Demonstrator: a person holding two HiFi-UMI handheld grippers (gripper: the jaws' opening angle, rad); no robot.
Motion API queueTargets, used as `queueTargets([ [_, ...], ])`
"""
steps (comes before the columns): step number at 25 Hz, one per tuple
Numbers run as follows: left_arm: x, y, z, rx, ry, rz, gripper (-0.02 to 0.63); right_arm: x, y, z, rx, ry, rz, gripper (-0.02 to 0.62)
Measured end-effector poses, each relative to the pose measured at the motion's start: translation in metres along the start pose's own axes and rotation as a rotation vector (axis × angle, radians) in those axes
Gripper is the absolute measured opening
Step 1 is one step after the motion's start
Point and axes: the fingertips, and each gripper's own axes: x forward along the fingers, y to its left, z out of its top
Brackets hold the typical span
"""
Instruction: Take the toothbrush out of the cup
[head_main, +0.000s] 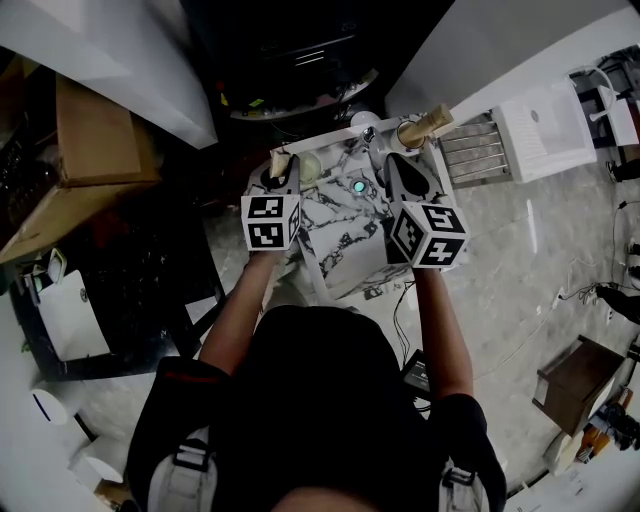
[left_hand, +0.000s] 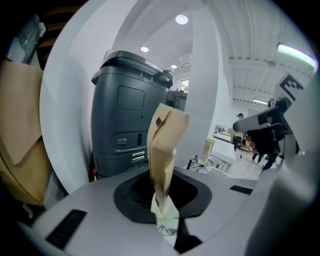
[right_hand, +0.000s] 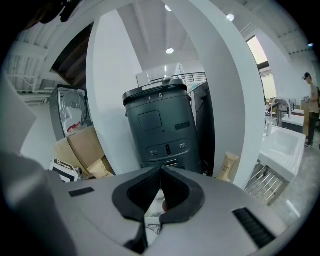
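One wrapped toothbrush (left_hand: 162, 150), seemingly upright

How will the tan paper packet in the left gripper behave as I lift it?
Probably floppy: the tan paper packet is creased and twisted above the left gripper, so its top may sway. Likely light, since it stands up from a narrow grip. The paper looks smooth, so it could slip if the hold loosens.

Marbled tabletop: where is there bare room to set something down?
The near half of the marbled tabletop, between the marker cubes, looks bare. The far end is crowded: a pale round thing, a teal-lit item, a tan tube at the corner, with the left gripper, holding a tan packet, and the right gripper above.
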Motion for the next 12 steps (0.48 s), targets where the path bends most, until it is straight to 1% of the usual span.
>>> queueTargets([
  [7, -0.018, -0.013, 0.031, 0.077, -0.056, -0.031, 0.046, -0.01, -0.004, 0.008, -0.001, -0.022, -0.019, 0.034],
  [12, -0.028, -0.031, 0.052, 0.163, -0.098, -0.072, 0.043, -0.015, -0.007, 0.012, -0.001, -0.039, -0.035, 0.034],
])
